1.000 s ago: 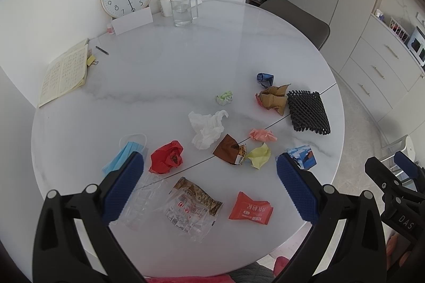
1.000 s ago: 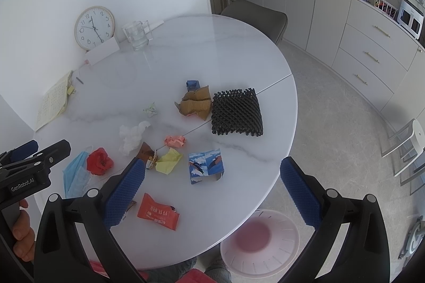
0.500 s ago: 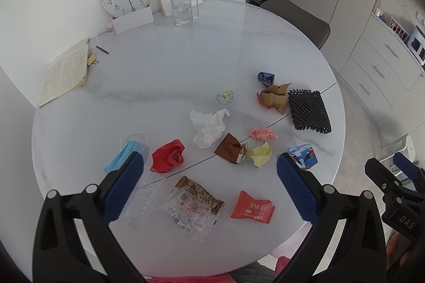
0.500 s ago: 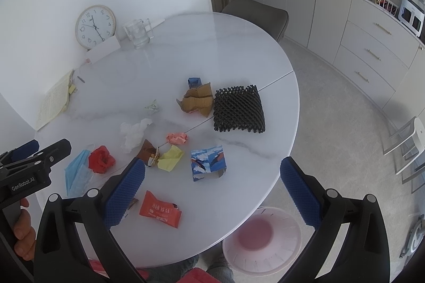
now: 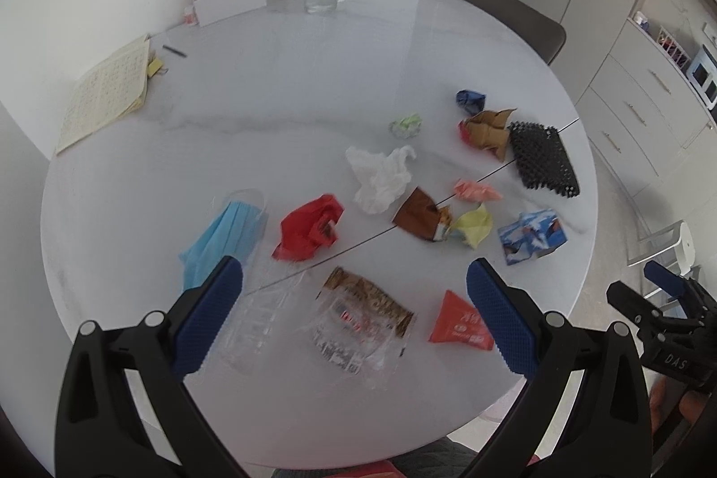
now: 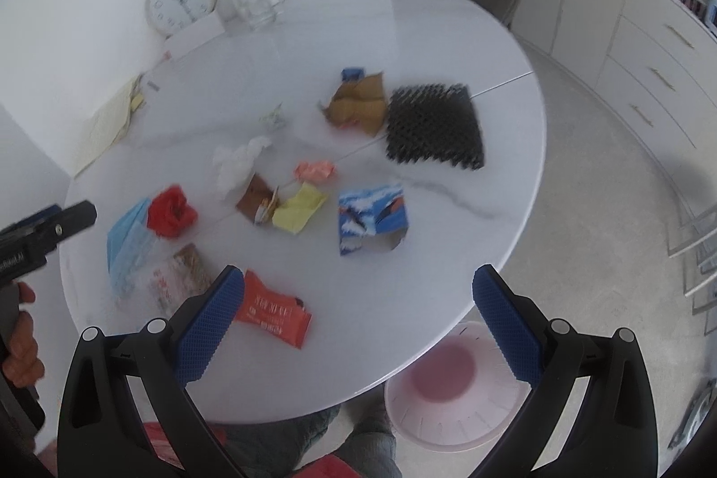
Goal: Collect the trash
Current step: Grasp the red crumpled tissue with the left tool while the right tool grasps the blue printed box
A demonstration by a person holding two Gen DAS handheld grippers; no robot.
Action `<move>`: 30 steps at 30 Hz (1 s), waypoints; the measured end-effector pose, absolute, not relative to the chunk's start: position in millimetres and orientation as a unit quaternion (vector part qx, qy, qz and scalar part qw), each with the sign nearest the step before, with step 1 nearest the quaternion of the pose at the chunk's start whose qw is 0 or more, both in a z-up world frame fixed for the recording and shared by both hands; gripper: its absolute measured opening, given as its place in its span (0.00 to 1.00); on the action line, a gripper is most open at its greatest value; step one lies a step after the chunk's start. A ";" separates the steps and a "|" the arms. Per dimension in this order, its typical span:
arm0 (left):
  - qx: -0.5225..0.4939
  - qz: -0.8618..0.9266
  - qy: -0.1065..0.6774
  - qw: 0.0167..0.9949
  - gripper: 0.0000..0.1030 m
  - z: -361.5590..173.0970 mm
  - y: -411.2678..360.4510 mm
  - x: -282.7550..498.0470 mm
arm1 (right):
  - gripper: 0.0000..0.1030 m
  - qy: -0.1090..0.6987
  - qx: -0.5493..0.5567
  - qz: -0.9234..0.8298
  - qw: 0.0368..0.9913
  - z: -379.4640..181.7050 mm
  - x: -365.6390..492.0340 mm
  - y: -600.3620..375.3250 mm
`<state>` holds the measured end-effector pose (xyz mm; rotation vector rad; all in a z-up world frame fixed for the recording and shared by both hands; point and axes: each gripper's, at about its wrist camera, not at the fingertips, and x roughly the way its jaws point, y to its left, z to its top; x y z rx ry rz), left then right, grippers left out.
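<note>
Half the pink bin hides under the table.

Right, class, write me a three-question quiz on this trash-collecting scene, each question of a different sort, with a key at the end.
1. True or false: the left gripper is shut on the blue face mask.
2. Which item lies nearest the right gripper? A) black mesh pad B) red-orange packet C) glass pitcher
3. Fill in: the pink bin stands on the ____, beside the table.

Key
1. False; both grippers are open and empty, and the mask lies on the table.
2. B
3. floor
</note>
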<state>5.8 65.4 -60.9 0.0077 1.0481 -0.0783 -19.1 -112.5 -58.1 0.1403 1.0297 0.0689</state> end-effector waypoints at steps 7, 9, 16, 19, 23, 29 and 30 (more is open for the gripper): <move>0.019 -0.047 0.529 0.847 0.93 -95.2 80.2 -15.8 | 0.98 0.517 -0.011 0.165 0.840 -108.6 -19.8 -68.1; 0.031 -0.049 0.539 0.840 0.93 -107.3 79.4 -19.9 | 0.98 0.527 -0.032 0.181 0.830 -119.7 -17.9 -58.7; 0.025 -0.032 0.551 0.833 0.93 -121.1 97.2 -20.8 | 0.98 0.524 -0.026 0.181 0.832 -113.2 4.9 -57.0; 0.020 -0.038 0.544 0.838 0.93 -117.1 103.6 -12.5 | 0.98 0.515 -0.006 0.144 0.845 -105.1 21.8 -75.6; 0.031 -0.071 0.534 0.842 0.93 -113.7 94.4 3.5 | 0.98 0.513 -0.004 0.103 0.852 -99.4 48.0 -93.4; 0.050 -0.117 0.522 0.844 0.93 -119.0 70.9 40.8 | 0.98 0.542 0.047 0.009 0.839 -119.7 81.1 -123.2; 0.052 -0.118 0.523 0.843 0.93 -122.1 69.2 50.6 | 0.98 0.547 0.056 -0.003 0.835 -124.4 84.0 -126.8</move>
